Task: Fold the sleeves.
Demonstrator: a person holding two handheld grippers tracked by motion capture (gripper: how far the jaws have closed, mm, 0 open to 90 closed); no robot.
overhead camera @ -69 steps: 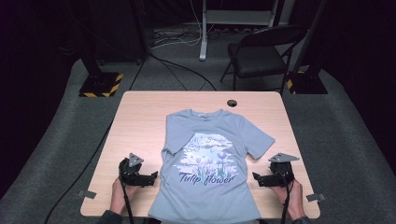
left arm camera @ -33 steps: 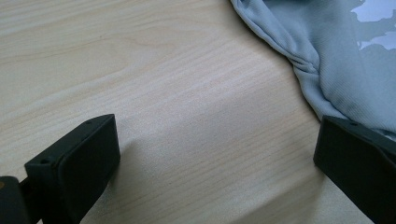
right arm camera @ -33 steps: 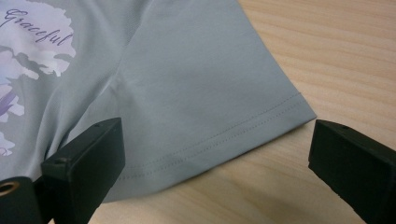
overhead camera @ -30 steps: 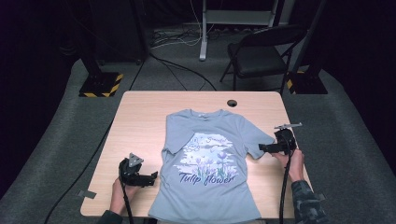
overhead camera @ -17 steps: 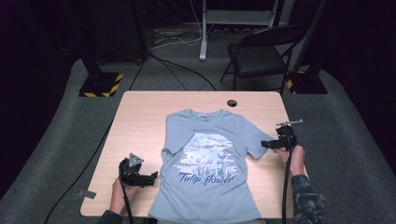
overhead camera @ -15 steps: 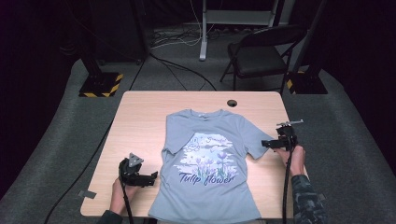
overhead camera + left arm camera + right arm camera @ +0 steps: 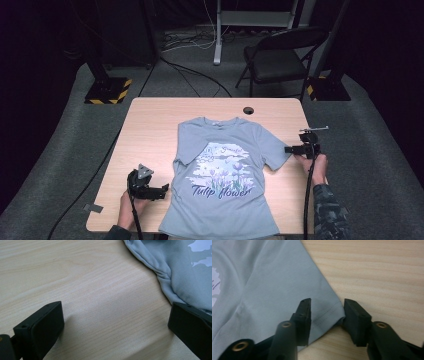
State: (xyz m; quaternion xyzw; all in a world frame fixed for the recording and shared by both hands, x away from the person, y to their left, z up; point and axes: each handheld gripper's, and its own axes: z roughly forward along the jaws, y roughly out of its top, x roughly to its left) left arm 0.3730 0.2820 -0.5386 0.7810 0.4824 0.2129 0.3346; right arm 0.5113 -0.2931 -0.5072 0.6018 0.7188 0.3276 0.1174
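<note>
- The right hand-held gripper [image 7: 325,315] has come from the bench's [image 7: 150,130] near edge to the T-shirt's [image 7: 225,170] sleeve [image 7: 329,312]; its jaws have just been closing around the hem, not visibly pinching yet.
- The left hand-held gripper [image 7: 115,325] stays put, jaws wide apart, beside the flat shirt.
- A sleeve fold looks next.

Left black two-jaw hand-held gripper [image 7: 159,190] held low at near left, jaws spread wide, nothing between them, gripped by left hand [image 7: 131,204] entering from bottom edge. Right black two-jaw hand-held gripper [image 7: 290,149] held at right, pointing inward, jaws just closing, partly open with cloth between. Right hand [image 7: 317,165] behind it, patterned sleeve [image 7: 327,212] on forearm.
</note>
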